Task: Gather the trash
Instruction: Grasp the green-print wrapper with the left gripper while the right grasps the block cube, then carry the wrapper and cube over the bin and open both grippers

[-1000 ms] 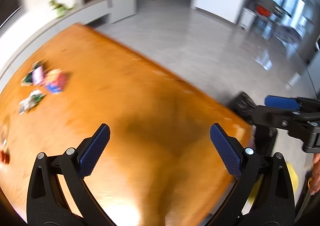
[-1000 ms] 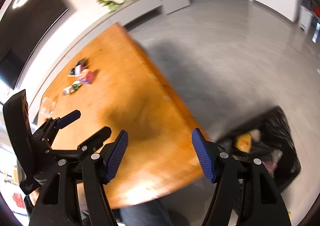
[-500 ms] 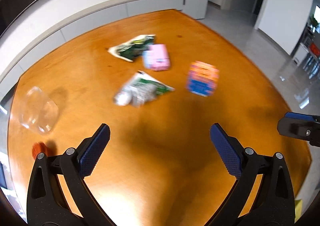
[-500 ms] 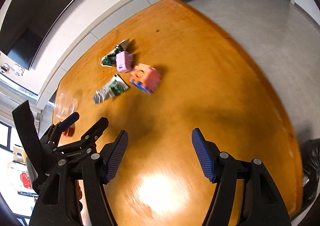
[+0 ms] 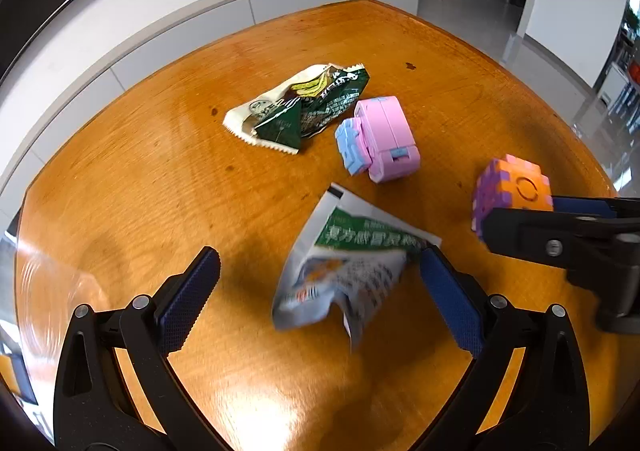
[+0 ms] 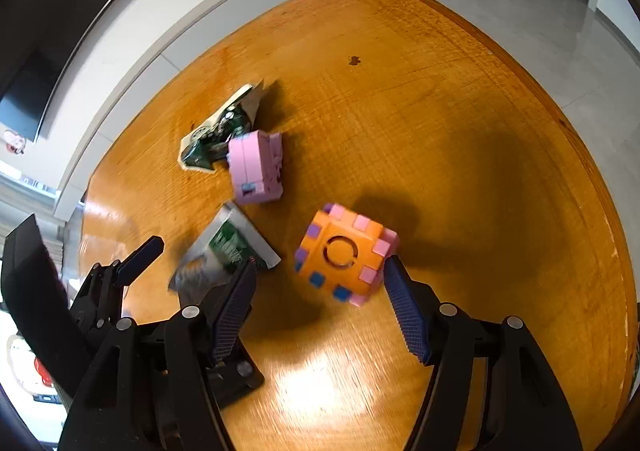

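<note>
Left gripper: the left gripper (image 5: 316,299) hangs above the table (image 5: 160,179) with jaws spread and nothing pinched; the crumpled white-and-green packet (image 5: 352,271) lies between its fingers, nearer the right-hand pad, which looks close to the packet's edge; contact I cannot judge.
Right gripper: the right gripper (image 6: 320,307) is also agape and empty; the orange foam cube (image 6: 346,255) sits just ahead of its tips, close against the right-hand finger.
Other trash: a dark green snack wrapper (image 5: 308,107) lies farther ahead of the left gripper, touching or just beside the pink block toy (image 5: 380,139).
Bin: not visible from here.
Risk, wrong pick: the cube and the pink toy look like playthings, not rubbish; closing the right gripper here would likely grab the cube.
Risk, slip: the packet is thin and flat; pads closing off-centre may only push it along the wood.
Risk, crowding: both grippers work near one another; a sideways reach could knock the cube or clash fingers.
</note>
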Tool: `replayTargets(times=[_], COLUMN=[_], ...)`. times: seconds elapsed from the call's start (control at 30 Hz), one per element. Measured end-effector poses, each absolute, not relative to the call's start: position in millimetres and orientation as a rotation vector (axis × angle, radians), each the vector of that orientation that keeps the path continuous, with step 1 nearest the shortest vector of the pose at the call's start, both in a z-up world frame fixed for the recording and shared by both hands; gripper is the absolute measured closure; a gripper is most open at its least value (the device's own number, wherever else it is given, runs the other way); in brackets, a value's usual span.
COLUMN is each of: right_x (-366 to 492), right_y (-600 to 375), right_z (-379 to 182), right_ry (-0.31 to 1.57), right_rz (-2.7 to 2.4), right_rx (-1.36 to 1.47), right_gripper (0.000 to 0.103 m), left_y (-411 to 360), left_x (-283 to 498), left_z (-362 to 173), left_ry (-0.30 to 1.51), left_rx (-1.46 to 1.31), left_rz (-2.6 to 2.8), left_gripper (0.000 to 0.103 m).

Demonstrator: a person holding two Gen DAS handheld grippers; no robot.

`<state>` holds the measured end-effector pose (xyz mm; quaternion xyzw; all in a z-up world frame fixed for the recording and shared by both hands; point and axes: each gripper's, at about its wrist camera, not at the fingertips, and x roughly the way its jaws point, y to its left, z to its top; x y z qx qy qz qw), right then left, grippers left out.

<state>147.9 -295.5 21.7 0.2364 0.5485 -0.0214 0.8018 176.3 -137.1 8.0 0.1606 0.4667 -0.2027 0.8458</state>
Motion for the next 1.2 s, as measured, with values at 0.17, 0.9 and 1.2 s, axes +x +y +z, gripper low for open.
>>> replayTargets(times=[0.17,0.9,1.2], right_x=[161.7,43.0,-36.3], right_y=[-289.2,-329.6,-376.0], right_z=[14.1,52.7,68.1], right_ry=[1.197,1.099,1.031], right_rz=[-0.054,0.000,-0.053], right_rx=[0.447,0.499,0.561], right_gripper=[0.055,0.057,0.057], left_y=[-141.9,-113.5,-169.2], left_x=[184.8,109.3,32.3], left_z=[-0.3,26.6,46.4], left_ry=[0.999,1.094,1.047], left_rx=[0.378,0.083,0.177], left_rz=[-0.448,-0.499,-0.589], left_gripper=[0.026,0.077,0.080])
